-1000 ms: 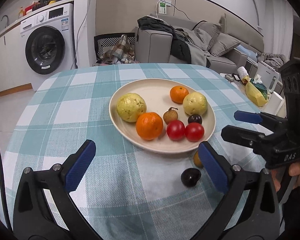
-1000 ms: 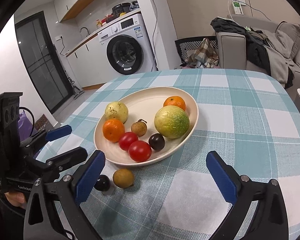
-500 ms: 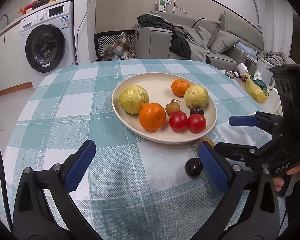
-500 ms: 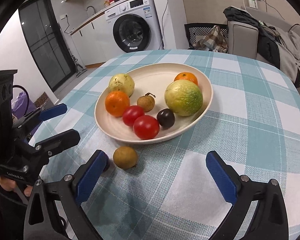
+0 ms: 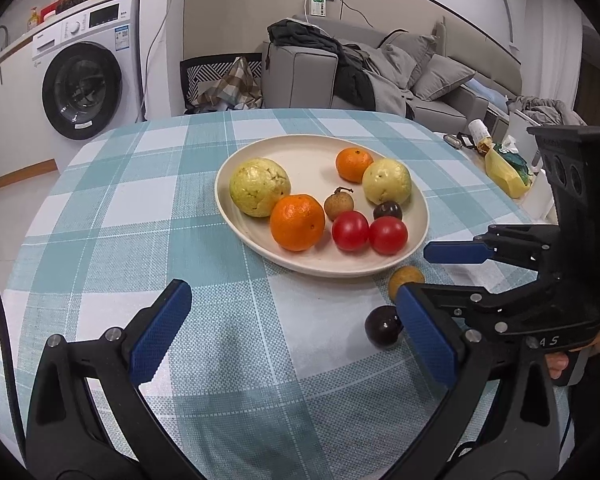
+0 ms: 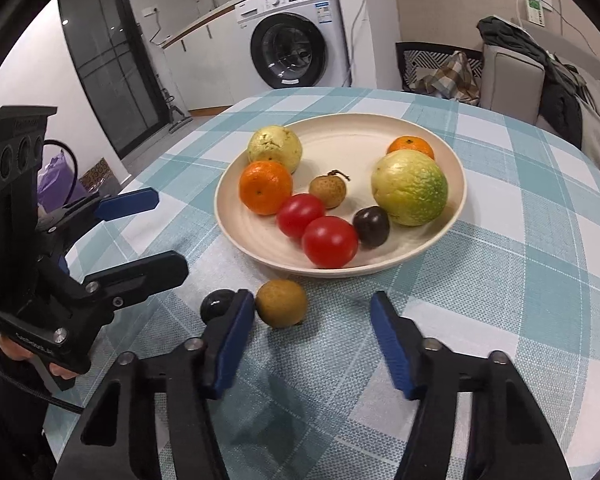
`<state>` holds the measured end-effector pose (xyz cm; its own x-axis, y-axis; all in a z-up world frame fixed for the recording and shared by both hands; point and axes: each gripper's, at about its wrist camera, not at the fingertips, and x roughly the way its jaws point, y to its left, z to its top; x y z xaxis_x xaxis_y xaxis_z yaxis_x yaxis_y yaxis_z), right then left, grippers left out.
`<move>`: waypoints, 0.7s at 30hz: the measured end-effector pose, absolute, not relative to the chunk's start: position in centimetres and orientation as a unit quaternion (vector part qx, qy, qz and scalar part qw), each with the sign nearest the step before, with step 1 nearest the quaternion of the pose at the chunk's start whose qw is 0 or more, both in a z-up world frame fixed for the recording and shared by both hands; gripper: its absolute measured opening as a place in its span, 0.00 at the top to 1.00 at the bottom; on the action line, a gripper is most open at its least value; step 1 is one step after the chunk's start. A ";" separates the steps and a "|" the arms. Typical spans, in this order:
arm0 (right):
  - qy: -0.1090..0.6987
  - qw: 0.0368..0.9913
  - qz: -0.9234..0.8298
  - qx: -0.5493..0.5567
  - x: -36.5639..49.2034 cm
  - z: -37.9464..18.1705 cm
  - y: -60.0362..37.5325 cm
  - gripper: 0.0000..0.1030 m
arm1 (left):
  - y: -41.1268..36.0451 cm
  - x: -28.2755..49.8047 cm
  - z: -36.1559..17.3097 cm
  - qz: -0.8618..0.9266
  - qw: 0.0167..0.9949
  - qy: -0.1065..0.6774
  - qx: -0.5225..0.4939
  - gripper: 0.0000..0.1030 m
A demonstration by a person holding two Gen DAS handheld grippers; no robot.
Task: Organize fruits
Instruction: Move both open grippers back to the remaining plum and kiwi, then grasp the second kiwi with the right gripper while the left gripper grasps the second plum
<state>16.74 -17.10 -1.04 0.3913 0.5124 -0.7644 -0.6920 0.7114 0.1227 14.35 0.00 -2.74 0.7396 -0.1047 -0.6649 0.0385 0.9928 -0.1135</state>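
The right gripper point(image 6: 312, 332) has come forward and lower toward the small round brown fruit point(image 6: 281, 303), which lies on the teal and white checked tablecloth point(image 6: 520, 288) just beside the near rim of the cream oval plate point(image 6: 456, 216). A second ago its blue-padded jaws stood at their widest; now they are closing, with the brown fruit between them, near the left pad, but not yet pressed. A small dark purple round fruit point(image 6: 216, 304) lies just outside that left pad, also off the plate. The left gripper point(image 5: 288, 336) has kept its place, its jaws wide apart and holding nothing. I judge that the pick of the brown fruit is beginning; the plate already holds seven fruits, so two remain to bring in.
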 end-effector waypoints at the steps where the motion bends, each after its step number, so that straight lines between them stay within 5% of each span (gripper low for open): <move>1: 0.413 0.827 0.365 -0.109 16.7 -1.0 -17.0 0.44 | 0.0 14.4 -2.8 -0.038 0.931 0.359 -0.047 0.01; 6: 0.416 0.822 0.370 -0.118 16.6 -1.2 -16.5 0.47 | 0.3 14.5 -2.9 -0.038 0.930 0.362 -0.052 0.01; 15: 0.413 0.816 0.389 -0.112 16.4 -1.1 -16.2 0.71 | 0.3 14.6 -2.9 -0.040 0.930 0.362 -0.050 0.01; 21: 0.410 0.817 0.391 -0.110 16.2 -1.0 -16.3 0.72 | 0.1 14.6 -3.1 -0.044 0.928 0.365 -0.050 0.01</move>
